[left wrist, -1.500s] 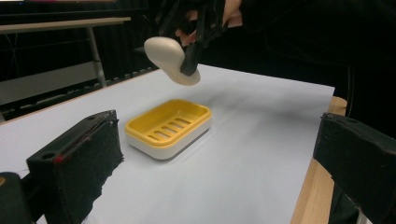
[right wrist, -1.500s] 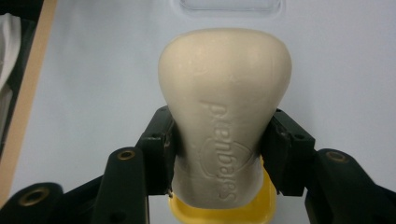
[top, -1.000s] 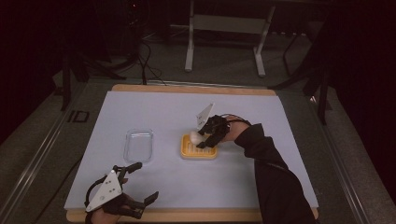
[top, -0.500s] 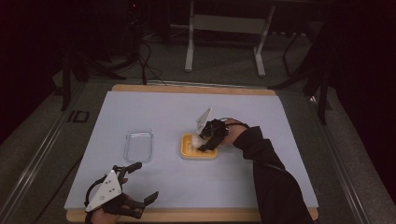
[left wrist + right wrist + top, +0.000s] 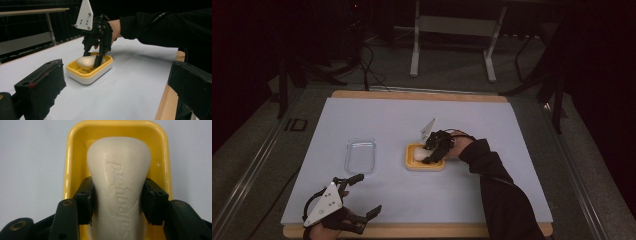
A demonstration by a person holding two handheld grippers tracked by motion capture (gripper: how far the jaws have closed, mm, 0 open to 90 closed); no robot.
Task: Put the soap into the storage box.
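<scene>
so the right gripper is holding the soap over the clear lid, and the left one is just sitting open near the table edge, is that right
Not quite. The right gripper holds the soap in the yellow dish, as the right gripper view shows. The clear lid lies apart. The left gripper is open near the table edge.

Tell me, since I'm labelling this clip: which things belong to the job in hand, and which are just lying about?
In use:
- soap bar
- yellow soap dish
- right hand-held gripper, shut on the soap bar

Lying about:
- clear plastic lid
- left hand-held gripper, open
</scene>
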